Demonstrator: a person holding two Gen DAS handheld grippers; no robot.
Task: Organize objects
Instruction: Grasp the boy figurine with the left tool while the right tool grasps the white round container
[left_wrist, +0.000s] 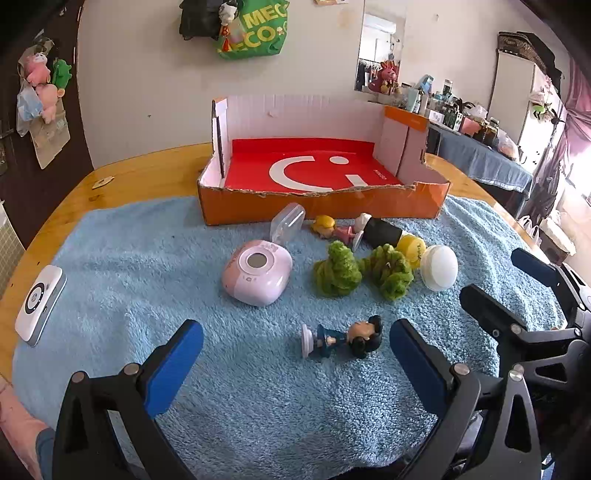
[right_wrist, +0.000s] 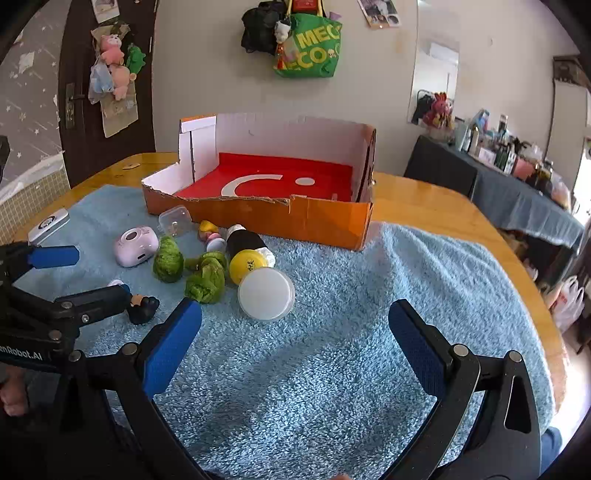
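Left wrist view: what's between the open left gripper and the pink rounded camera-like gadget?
Only bare blue fluffy towel. The left gripper has the small lying figurine between its fingers, right of that line to the pink gadget.

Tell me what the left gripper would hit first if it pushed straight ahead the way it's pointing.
Probably the dark-haired figurine lying on the blue towel, between the open left gripper fingers' line; depth is hard to judge, so it might meet towel first.

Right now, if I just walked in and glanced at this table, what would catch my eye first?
Probably the orange cardboard box with its bright red floor, standing empty at the back of the fluffy blue towel. In front of it lies a scatter of small things: a pink gadget, two green woolly bundles and toppled figurines.
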